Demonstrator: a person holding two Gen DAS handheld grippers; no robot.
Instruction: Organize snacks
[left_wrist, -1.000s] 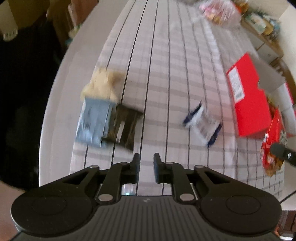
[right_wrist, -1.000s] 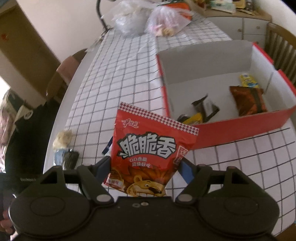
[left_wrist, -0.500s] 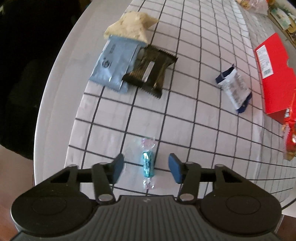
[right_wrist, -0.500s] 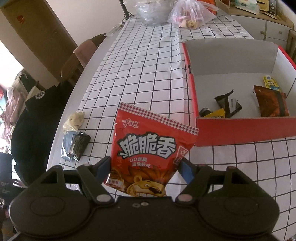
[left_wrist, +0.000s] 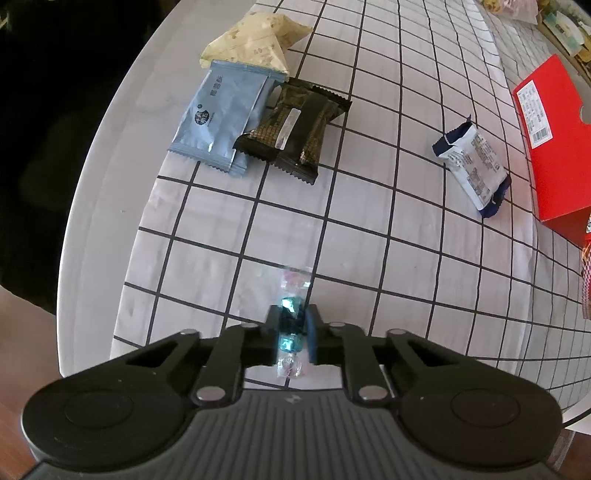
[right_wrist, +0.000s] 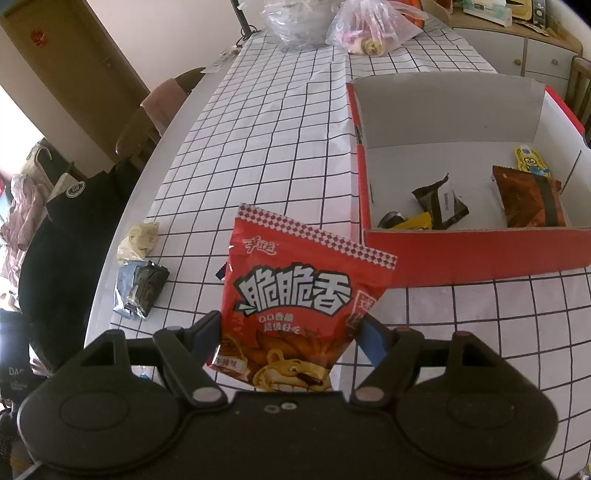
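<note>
We find the left tongs (left_wrist: 291, 325) pointing steeply down at the surface (left_wrist: 369, 229) and closed tight on a teal-wrapped candy (left_wrist: 290, 341), the pads pressing its body from either side. The candy's long axis runs straight along the line of the tongs, one twisted end showing ahead of the tips and the other behind them; it lies low against the checked cloth, and we cannot tell whether it has left it.

The right tongs (right_wrist: 291, 332) stand wide, clamped across the lower part of a red snack bag (right_wrist: 299, 299), which stands upright between the pads.

The red box (right_wrist: 476, 254) is the landmark. In the right view the bag sits just beside the box's near left corner, so we judge the right hand the nearer to a drop. In the left view the box (left_wrist: 550, 140) lies well apart from the candy, ahead and to the right, with a white and navy packet (left_wrist: 474, 168) lying between.
</note>
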